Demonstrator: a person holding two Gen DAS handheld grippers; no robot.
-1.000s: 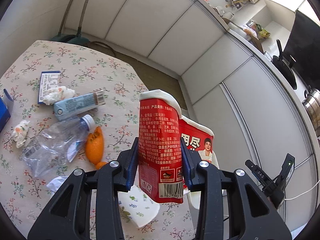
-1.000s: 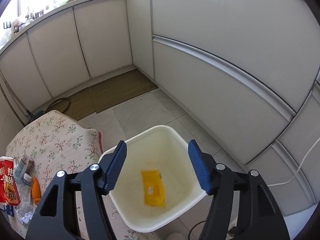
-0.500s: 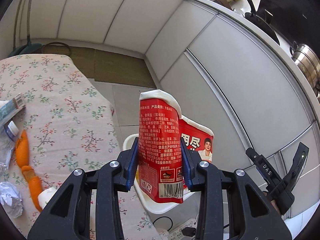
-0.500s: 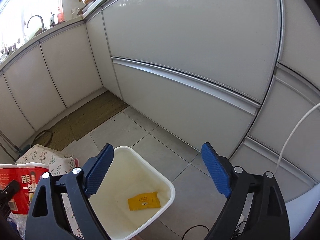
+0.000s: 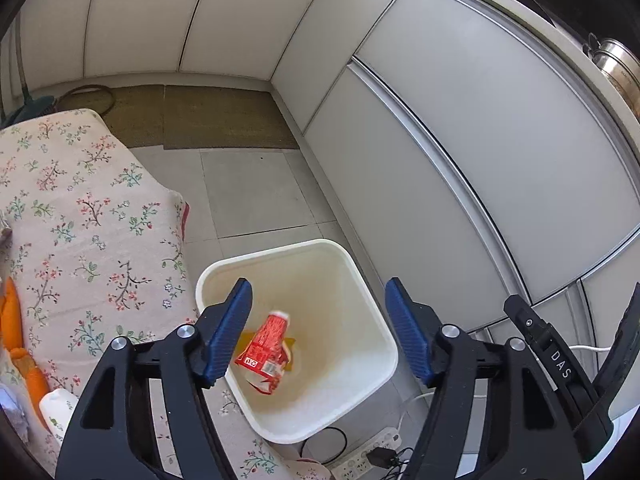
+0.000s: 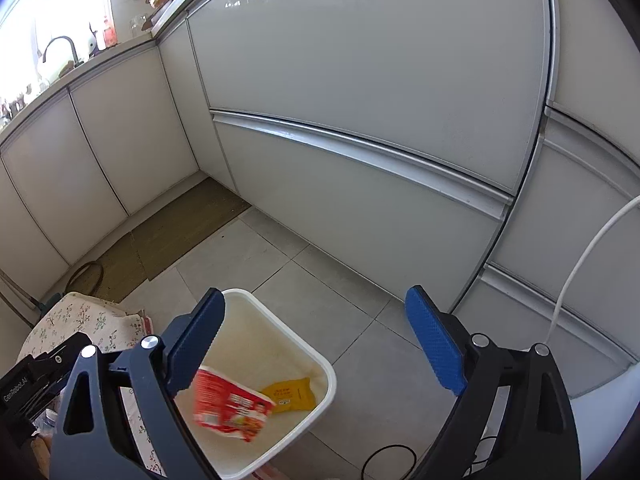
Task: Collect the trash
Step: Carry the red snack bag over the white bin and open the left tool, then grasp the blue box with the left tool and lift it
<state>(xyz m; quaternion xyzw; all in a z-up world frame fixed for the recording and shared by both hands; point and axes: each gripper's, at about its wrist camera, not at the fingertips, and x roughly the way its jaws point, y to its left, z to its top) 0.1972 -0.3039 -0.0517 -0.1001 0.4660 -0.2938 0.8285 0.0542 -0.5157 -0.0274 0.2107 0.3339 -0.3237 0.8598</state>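
Observation:
A white square trash bin (image 5: 372, 296) stands on the floor beside the table. The red noodle cup (image 5: 266, 346) is inside it, blurred, over a yellow packet (image 6: 290, 394). The cup also shows in the right wrist view (image 6: 230, 408), as does the bin (image 6: 316, 360). My left gripper (image 5: 318, 330) is open and empty above the bin. My right gripper (image 6: 316, 344) is open and empty, above the bin's far side.
The table with a floral cloth (image 5: 80, 220) lies left of the bin, with orange peel (image 5: 12, 320) and a white bottle (image 5: 58, 404) at its edge. Grey cabinets (image 5: 460, 140) run behind. A brown mat (image 5: 208, 120) lies on the tiled floor. A power strip with cables (image 5: 360, 460) sits by the bin.
My left gripper moved over the bin and opened, and the red cup dropped into the bin. My right gripper opened wider and shifted right.

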